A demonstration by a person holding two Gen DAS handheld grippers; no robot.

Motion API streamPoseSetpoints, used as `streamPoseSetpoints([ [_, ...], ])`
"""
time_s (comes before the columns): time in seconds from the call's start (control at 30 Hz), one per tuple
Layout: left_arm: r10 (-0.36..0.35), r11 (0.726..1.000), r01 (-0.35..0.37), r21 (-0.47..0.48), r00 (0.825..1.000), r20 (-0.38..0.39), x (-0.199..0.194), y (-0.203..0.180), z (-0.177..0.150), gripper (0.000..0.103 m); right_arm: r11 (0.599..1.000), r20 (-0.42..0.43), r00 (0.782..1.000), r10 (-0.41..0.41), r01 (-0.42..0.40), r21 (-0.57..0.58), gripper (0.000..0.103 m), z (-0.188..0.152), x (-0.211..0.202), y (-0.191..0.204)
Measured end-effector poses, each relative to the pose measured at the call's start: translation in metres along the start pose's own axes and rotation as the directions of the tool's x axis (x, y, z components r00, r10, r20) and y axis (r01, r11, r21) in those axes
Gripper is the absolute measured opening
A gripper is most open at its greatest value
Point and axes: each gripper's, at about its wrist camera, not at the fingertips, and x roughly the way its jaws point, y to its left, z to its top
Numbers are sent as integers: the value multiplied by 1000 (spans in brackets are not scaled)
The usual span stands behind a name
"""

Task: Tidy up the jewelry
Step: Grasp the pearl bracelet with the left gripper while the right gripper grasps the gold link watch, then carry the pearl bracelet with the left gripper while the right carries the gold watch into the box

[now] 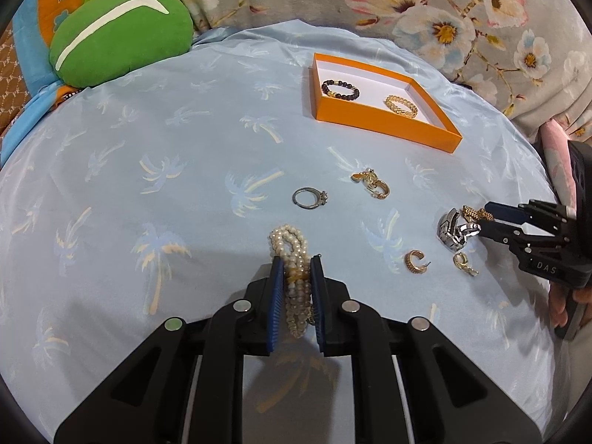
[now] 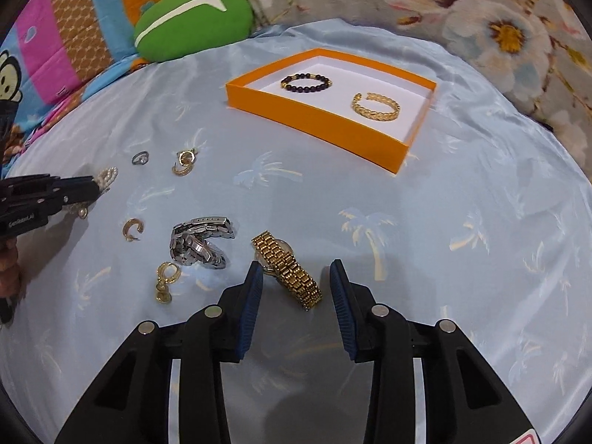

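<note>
Left gripper (image 1: 296, 263): pressed together on a pearl bracelet (image 1: 292, 259), strands bunched between the blue pads, front loop resting on the blue palm-print sheet (image 1: 148, 148). Just ahead, a silver ring (image 1: 310, 198); beyond and to the right, a cluster of gold earrings (image 1: 373, 183).

Right gripper (image 2: 296, 270): spread wide, straddling a gold watch (image 2: 288, 267) lying on the sheet, left pad touching or nearly touching it, right pad clear of it. Left of that, a silver watch (image 2: 201, 240), a gold hoop earring (image 2: 132, 228), a gold drop earring (image 2: 165, 282).

Farther back, an orange box (image 2: 318, 125) holding a dark beaded bracelet (image 2: 305, 83) and a gold cuff (image 2: 375, 106), apart from each other. Behind, a green cushion (image 1: 122, 37).
</note>
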Motion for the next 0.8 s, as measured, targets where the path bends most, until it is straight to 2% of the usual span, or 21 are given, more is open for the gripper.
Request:
streamPoseSetpoints([
  [0.03, 1, 1000, -1, 1, 1000, 1, 0, 0, 0, 14, 1000, -5, 1000, 15, -15, -9, 35, 1, 1, -1],
  [0.1, 1, 1000, -1, 0, 1000, 2, 0, -1, 0, 14, 998, -11, 998, 59, -59, 13, 24, 1, 2, -3],
  [0.17, -2, 1000, 2, 1, 1000, 2, 0, -1, 0, 14, 997, -7, 998, 60, -60, 40, 11, 0, 1, 0],
  [0.37, -22, 1000, 22, -1, 1000, 3, 0, 0, 1, 14, 981, 33, 999, -19, 12, 193, 11, -11, -8, 15],
  [0.57, -41, 999, 40, 11, 999, 19, -6, -3, 0, 14, 919, 110, 993, -53, 5, 395, 11, -28, -42, 32],
  [0.8, -91, 996, 90, 22, 994, 55, -28, -12, 7, 14, 853, 182, 977, -112, 1, 521, 11, -33, -84, 46],
])
